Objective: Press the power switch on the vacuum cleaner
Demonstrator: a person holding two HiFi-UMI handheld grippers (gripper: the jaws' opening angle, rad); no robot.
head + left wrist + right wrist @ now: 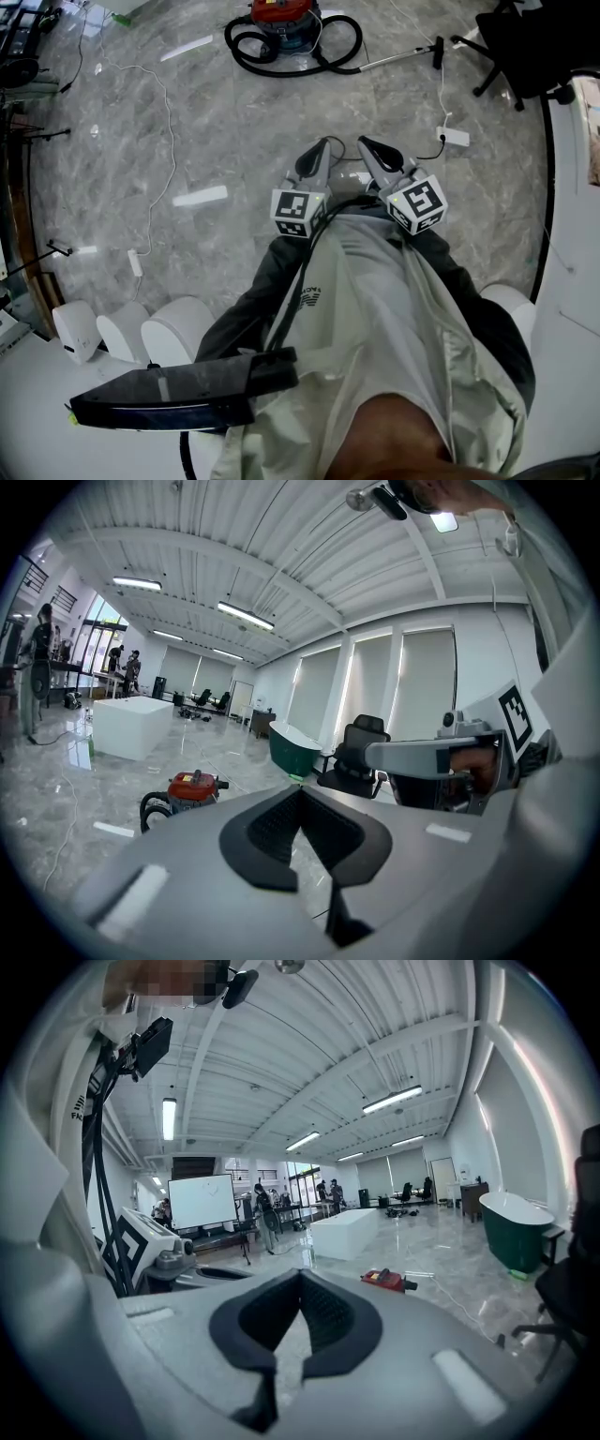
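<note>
Vacuum [281, 13] is way off on the floor [234, 141] at the far edge of the head view, well apart from both grippers. Red top, hose [240, 42] looped around it, and the wand [398, 58] lies flat running out to the person's right, so that's the long axis. Can't really tell which way the body itself faces. Left gripper [323, 142] and right gripper [364, 141] sit side by side close in front of the person, aimed toward it. Fingers are pressed together on each, nothing between them.
</note>
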